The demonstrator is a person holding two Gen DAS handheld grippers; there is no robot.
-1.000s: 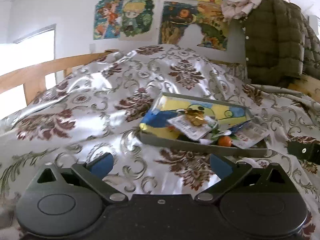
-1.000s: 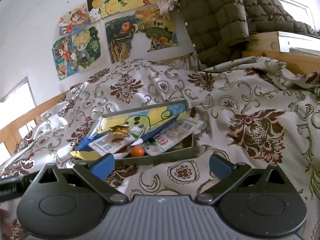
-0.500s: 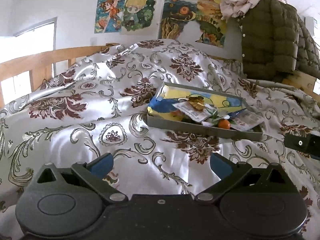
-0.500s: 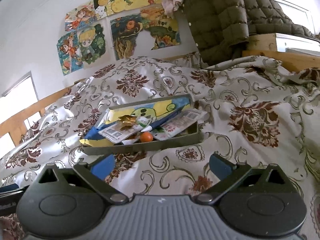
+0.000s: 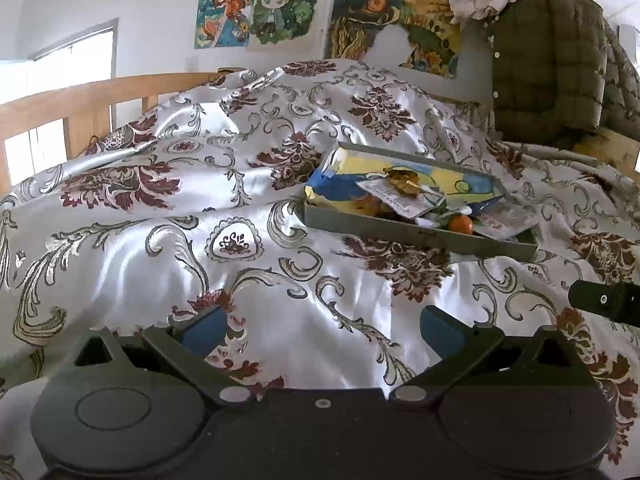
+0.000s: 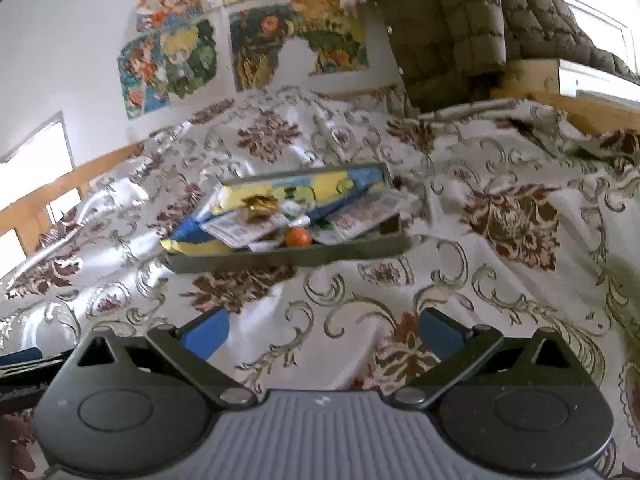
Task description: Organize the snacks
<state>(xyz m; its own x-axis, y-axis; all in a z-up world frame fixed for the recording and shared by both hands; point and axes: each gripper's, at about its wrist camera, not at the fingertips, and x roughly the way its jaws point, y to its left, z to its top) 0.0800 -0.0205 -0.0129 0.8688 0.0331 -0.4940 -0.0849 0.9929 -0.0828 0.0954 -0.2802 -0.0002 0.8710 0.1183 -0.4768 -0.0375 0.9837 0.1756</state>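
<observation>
Both open, empty hand-held grippers, left and right, sit farther from the grey tray than before; wrapped snacks fill it.

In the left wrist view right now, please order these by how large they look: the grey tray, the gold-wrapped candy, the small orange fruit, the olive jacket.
1. olive jacket, though its distance makes true size unsure
2. grey tray
3. gold-wrapped candy
4. small orange fruit; it looks close to the candy, so the last two are nearly tied.
</observation>
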